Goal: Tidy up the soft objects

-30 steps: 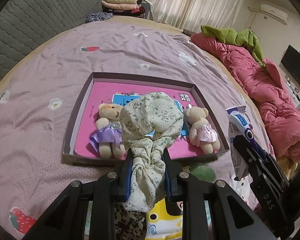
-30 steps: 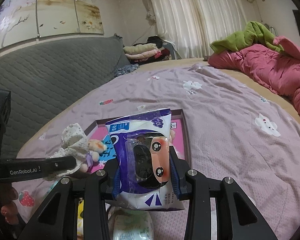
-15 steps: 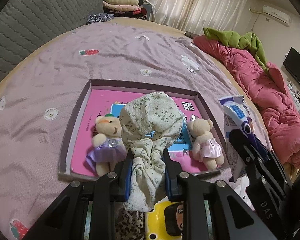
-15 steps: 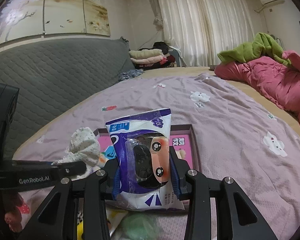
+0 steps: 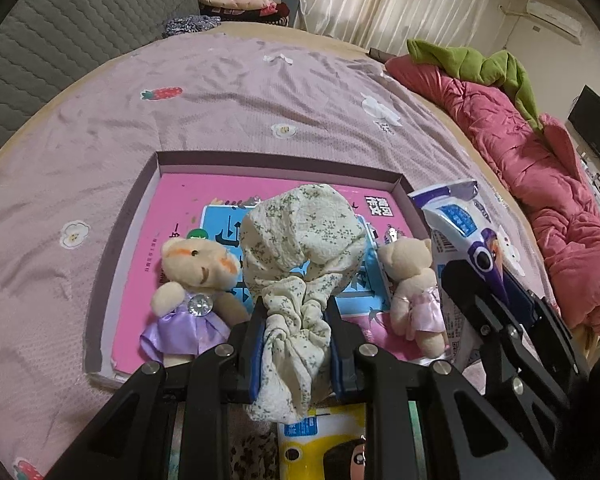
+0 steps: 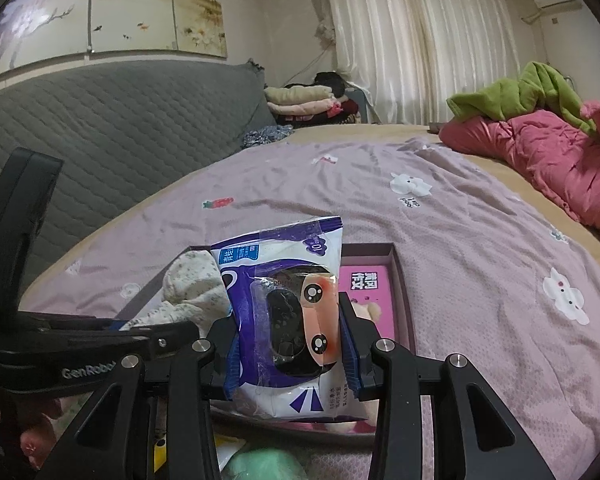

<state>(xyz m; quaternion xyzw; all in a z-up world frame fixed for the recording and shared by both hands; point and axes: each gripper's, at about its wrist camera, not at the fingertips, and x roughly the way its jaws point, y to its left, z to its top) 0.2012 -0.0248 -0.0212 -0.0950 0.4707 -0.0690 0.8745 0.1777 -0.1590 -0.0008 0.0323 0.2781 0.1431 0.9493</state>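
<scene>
My left gripper (image 5: 296,316) is shut on a cream floral cloth bundle (image 5: 304,236) and holds it over the near part of a shallow box (image 5: 120,232) with a pink book in it. Two small teddy bears lie in the box, one in a purple dress (image 5: 192,304), one in a pink dress (image 5: 414,296). My right gripper (image 6: 290,340) is shut on a purple and white wipes packet (image 6: 284,292), held upright above the box's near right corner. The packet also shows in the left wrist view (image 5: 460,224), and the bundle in the right wrist view (image 6: 192,288).
The box lies on a lilac bedspread (image 5: 240,92). A yellow packet (image 5: 324,444) and a leopard-print item (image 5: 252,456) lie below my left gripper; a green soft thing (image 6: 260,464) below my right. A red quilt (image 5: 540,184) lies along the bed's right side, a grey headboard (image 6: 120,120) at left.
Both grippers have moved forward over the box with their loads still held. The bears and the box's near edge now sit closer under my left gripper.
</scene>
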